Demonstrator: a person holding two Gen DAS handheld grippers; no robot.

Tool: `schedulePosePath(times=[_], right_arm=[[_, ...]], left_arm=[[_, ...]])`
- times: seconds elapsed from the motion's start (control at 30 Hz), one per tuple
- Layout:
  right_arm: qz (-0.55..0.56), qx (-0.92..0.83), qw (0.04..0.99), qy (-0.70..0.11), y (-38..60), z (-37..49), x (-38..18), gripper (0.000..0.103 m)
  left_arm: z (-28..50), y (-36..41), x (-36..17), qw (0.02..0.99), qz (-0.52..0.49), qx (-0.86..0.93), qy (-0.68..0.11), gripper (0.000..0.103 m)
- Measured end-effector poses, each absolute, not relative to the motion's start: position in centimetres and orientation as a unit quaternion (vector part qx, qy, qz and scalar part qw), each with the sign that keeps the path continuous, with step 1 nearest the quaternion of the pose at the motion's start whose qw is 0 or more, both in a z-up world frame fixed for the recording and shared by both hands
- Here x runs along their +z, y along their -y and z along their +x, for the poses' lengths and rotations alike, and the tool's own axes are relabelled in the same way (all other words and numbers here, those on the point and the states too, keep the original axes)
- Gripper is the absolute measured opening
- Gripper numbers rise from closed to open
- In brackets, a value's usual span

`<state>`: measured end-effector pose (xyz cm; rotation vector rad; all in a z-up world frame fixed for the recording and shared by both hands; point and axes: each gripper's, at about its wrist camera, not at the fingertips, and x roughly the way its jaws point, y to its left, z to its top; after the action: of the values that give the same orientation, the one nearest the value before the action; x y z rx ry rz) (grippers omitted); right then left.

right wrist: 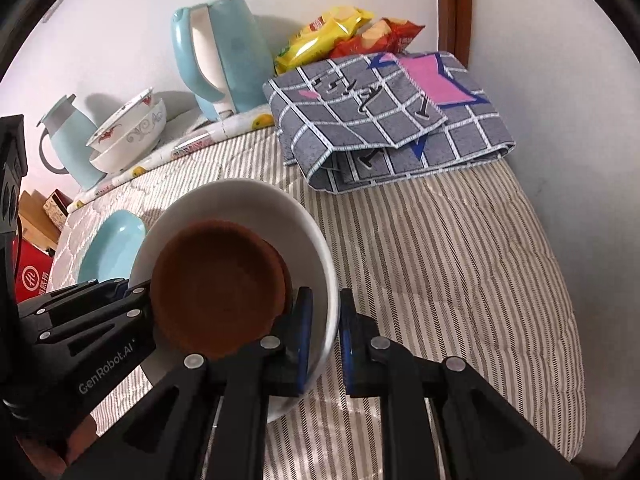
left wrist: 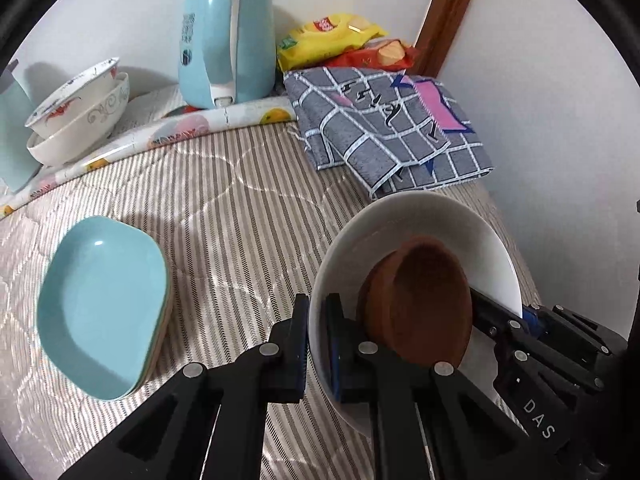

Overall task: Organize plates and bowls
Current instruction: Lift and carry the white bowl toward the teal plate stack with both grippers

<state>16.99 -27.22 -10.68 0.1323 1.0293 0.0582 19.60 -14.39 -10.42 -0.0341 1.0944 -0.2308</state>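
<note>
A white plate (left wrist: 404, 220) holds two stacked brown saucers (left wrist: 424, 300). My left gripper (left wrist: 318, 344) is shut on the plate's near rim. My right gripper (right wrist: 326, 340) straddles the opposite rim (right wrist: 320, 248), with a small gap showing at the outer finger. The plate tilts a little above the striped bedcover. The brown saucers (right wrist: 216, 284) lean inside it. Stacked light-blue square plates (left wrist: 104, 304) lie to the left on the cover, also seen in the right wrist view (right wrist: 108, 248). Two patterned white bowls (left wrist: 80, 120) are nested at the back left.
A light-blue kettle (left wrist: 228, 36) stands at the back by the wall. A folded grey checked cloth (left wrist: 384, 128) lies back right, with snack packets (left wrist: 332, 36) behind it. A light-blue thermos (right wrist: 68, 140) stands far left. Boxes (right wrist: 36, 248) sit beyond the bed's left edge.
</note>
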Motion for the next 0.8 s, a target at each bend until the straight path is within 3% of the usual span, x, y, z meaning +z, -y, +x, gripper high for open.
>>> schedulePosePath(times=[0.8], right_arm=[[0.058,0.044,0.888,-0.455,23.5,15.7,-6.3,0.011]], left_arm=[[18.0,10.7,-5.8,0.871,-0.017,-0.094,-0.481,0.009]])
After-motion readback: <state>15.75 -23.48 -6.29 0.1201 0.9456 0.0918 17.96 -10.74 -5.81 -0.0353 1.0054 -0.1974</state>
